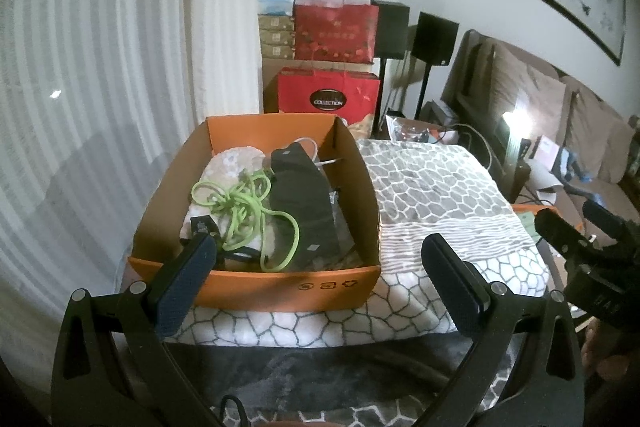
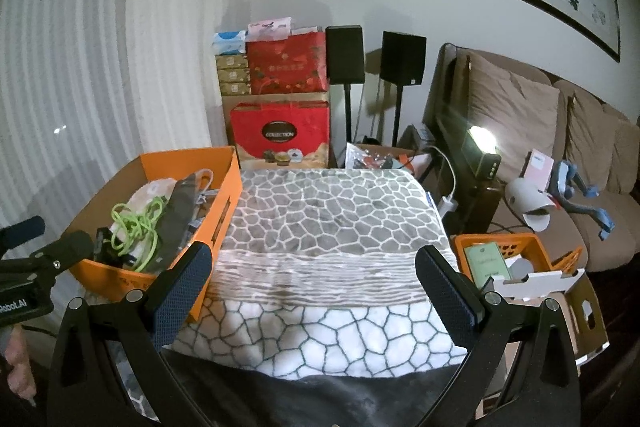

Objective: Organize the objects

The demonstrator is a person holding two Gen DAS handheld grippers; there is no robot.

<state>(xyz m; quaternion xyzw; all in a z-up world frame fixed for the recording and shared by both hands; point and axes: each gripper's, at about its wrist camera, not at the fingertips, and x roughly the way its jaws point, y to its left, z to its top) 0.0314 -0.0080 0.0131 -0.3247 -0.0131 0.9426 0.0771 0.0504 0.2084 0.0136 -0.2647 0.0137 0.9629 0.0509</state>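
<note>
An orange cardboard box (image 1: 256, 285) sits on the left of a table covered by a grey-and-white stone-pattern cloth (image 1: 432, 187). Inside lie a green cord (image 1: 244, 211), a black pouch (image 1: 304, 199) and pale fabric (image 1: 232, 159). My left gripper (image 1: 318, 247) is open and empty, just in front of the box. My right gripper (image 2: 314, 253) is open and empty over the bare cloth (image 2: 332, 227), with the box (image 2: 104, 275) to its left. An orange basket (image 2: 532, 247) with a green packet (image 2: 490, 261) stands low at the right.
Red gift boxes (image 2: 280, 135) are stacked against the back wall beside two black speakers on stands (image 2: 346, 55). A brown sofa (image 2: 560, 155) with clutter runs along the right. A lit lamp (image 2: 482, 143) stands by the table's far right corner. A white curtain (image 2: 80, 67) hangs at left.
</note>
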